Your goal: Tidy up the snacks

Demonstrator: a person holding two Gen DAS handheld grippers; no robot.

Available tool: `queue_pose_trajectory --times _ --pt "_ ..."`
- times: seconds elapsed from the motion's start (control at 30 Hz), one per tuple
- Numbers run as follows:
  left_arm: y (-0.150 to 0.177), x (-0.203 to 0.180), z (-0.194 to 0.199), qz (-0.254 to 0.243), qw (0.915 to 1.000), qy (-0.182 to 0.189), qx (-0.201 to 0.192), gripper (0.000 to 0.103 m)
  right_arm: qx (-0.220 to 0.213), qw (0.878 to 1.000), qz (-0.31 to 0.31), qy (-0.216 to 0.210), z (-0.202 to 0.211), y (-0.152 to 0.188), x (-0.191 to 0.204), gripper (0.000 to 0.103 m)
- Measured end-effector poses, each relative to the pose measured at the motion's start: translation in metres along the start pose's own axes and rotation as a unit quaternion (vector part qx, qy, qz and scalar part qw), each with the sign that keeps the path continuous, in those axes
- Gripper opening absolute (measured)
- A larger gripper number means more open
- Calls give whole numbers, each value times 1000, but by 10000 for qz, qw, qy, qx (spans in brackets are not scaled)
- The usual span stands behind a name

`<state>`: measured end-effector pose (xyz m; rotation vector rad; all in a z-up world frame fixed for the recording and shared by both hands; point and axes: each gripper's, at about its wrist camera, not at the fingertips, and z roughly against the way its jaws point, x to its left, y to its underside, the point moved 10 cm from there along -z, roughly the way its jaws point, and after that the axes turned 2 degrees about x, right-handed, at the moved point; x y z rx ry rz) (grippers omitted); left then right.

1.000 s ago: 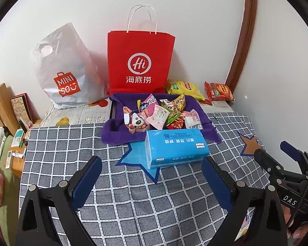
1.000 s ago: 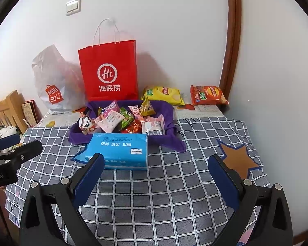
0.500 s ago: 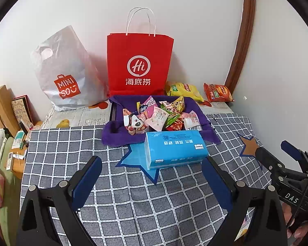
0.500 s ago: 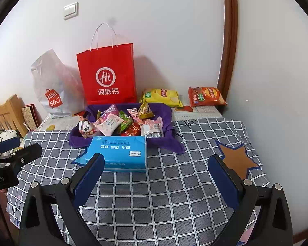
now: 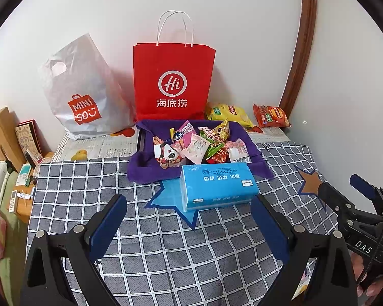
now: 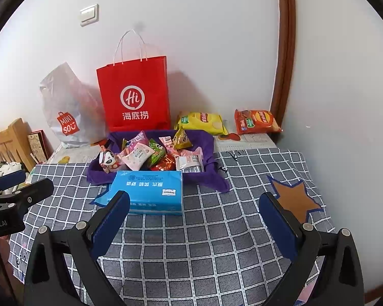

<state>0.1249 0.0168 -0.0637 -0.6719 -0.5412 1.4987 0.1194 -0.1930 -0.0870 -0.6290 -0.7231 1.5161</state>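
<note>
Blue pads line both tongs, and both are spread wide with nothing in them. The left gripper (image 5: 189,211) and the right gripper (image 6: 194,211) hang over the checked cloth (image 6: 191,242), well back from the snacks. Just past the tips lies a blue tissue pack (image 5: 217,186). Right behind it, touching it, is the purple tray (image 5: 145,168) piled with small snack packets (image 5: 196,145). Farther off, by the wall, lie a yellow chip bag (image 6: 201,122) and an orange chip bag (image 6: 258,121), next to a red paper bag (image 5: 173,81) and a white plastic bag (image 5: 81,94).
</note>
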Motion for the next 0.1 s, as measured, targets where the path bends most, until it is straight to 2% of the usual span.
queue_pose_trajectory --times 0.1 --pt "0 1 1 -2 10000 -24 -26 98 3 10000 7 -9 0 0 0 100"
